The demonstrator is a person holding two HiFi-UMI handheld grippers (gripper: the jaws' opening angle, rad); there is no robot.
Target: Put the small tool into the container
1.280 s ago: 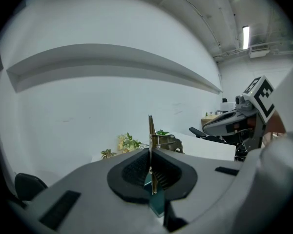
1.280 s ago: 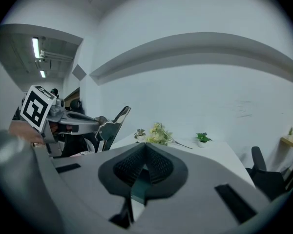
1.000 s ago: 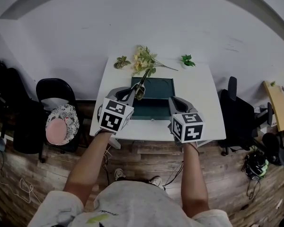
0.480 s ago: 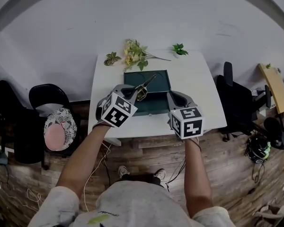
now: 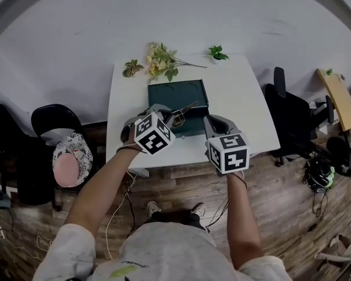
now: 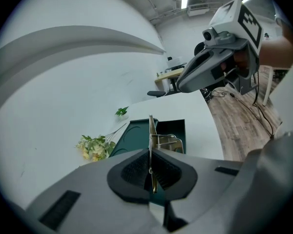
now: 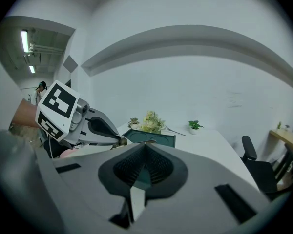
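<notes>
The left gripper [image 5: 171, 117] has its jaws pressed onto a small metal tool [image 5: 186, 110]. In the left gripper view the tool [image 6: 163, 141] sits edge-on between the ribbed pads [image 6: 136, 167], a thin blade-like strip with a brassy looped part beyond the tips, and what kind of tool it is cannot be made out. From the head view it hangs over the near right part of the dark green container [image 5: 164, 92], pointing away from the person. Whether it touches the container is not clear.

The container lies open on the white table [image 5: 240, 104]; the left gripper's own body covers its near edge in the left gripper view [image 6: 178, 128].

The right gripper [image 5: 209, 122] is held just beside the container's near right corner, apart from the left one. In the right gripper view its jaws meet at the tips with nothing between them [image 7: 145, 145] — only a sliver of the container [image 7: 156, 138] shows past them, the rest blocked by the gripper.

At the table's far edge lie artificial flowers [image 5: 161, 60], with a small potted plant [image 5: 217, 52] to their right and a smaller plant [image 5: 130, 68] to their left. A black chair [image 5: 50, 117] with a patterned cushion [image 5: 70, 157] stands left of the table.
</notes>
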